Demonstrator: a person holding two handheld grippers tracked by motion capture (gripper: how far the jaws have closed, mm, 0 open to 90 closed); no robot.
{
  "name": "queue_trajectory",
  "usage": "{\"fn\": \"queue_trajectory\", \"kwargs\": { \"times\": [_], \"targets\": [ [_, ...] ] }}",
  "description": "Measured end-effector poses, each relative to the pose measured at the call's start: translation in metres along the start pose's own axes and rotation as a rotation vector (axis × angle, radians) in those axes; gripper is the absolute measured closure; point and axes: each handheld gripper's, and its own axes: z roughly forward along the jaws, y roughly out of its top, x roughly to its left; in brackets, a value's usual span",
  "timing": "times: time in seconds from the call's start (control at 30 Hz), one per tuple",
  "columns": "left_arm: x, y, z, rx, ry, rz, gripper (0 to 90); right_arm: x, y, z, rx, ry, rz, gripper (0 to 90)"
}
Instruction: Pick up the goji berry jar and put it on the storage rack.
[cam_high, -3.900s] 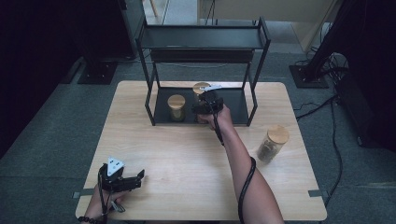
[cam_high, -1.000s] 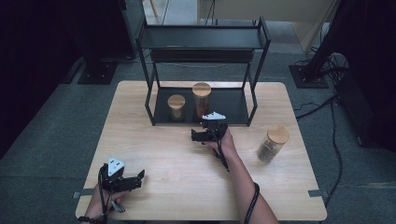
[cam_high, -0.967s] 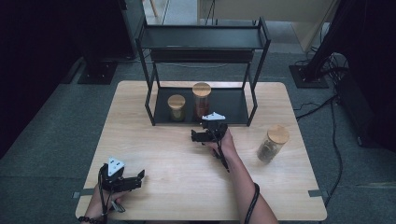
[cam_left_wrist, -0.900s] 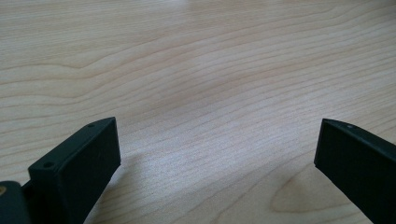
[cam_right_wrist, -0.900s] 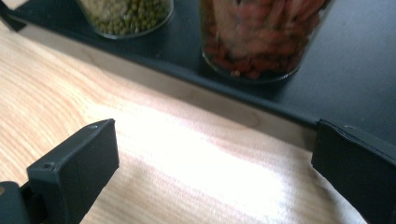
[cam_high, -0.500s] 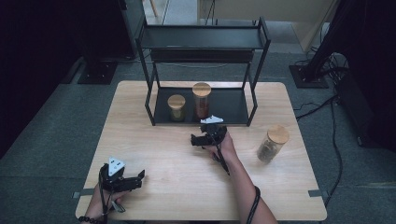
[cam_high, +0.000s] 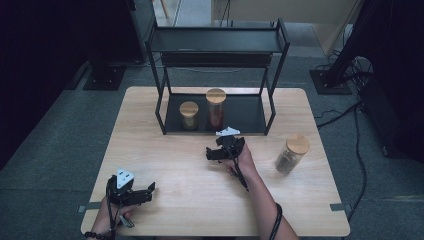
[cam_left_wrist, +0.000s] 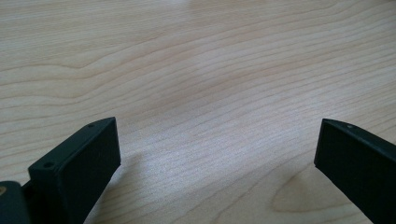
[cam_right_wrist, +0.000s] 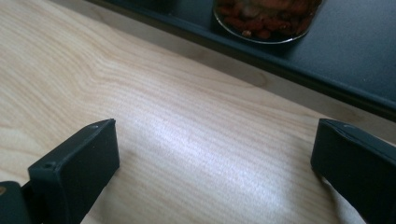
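The left gripper (cam_high: 145, 191) lies low at the near left corner of the table (cam_high: 165, 160), held in the person's left hand (cam_high: 112, 220). In the left gripper view its jaws stand wide apart over bare wood with nothing between them.

Farther in, near the middle of the table, the right gripper (cam_high: 212, 154) hovers just in front of the rack (cam_high: 272, 107), held by the right hand (cam_high: 240, 160) with the forearm reaching in from the bottom edge. A grey plate (cam_high: 227, 131) sits on top of it. In the right gripper view its jaws are also spread wide and hold nothing; between them is only wood, and beyond them the black front edge of the rack's lower shelf.

To the right of that hand, well apart from it, a jar (cam_high: 291, 154) with a wooden lid stands upright on the table near the right edge, its contents dark and greenish.

Beyond the right gripper, on the rack's lower shelf, stand two more jars with wooden lids. The tall jar (cam_high: 216, 109) holds something reddish; its glass base with red pieces shows at the top of the right gripper view (cam_right_wrist: 266, 18), resting on the black shelf. The short jar (cam_high: 189, 115) stands just beside it on the left, near but apart from it. The rack's upper shelf (cam_high: 215, 40) is a black tray above them.

Past the table lies grey floor (cam_high: 75, 115), with dark stands and cables (cam_high: 350, 125) at the right.
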Motion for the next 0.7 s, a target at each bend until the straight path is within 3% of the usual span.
{"fn": "queue_trajectory", "kwargs": {
  "times": [0.7],
  "targets": [
    [-0.004, 0.002, 0.005, 0.048, 0.039, 0.018, 1.5, 0.005, -0.012, -0.011, 0.004, 0.008, -0.029, 0.6]
  ]
}}
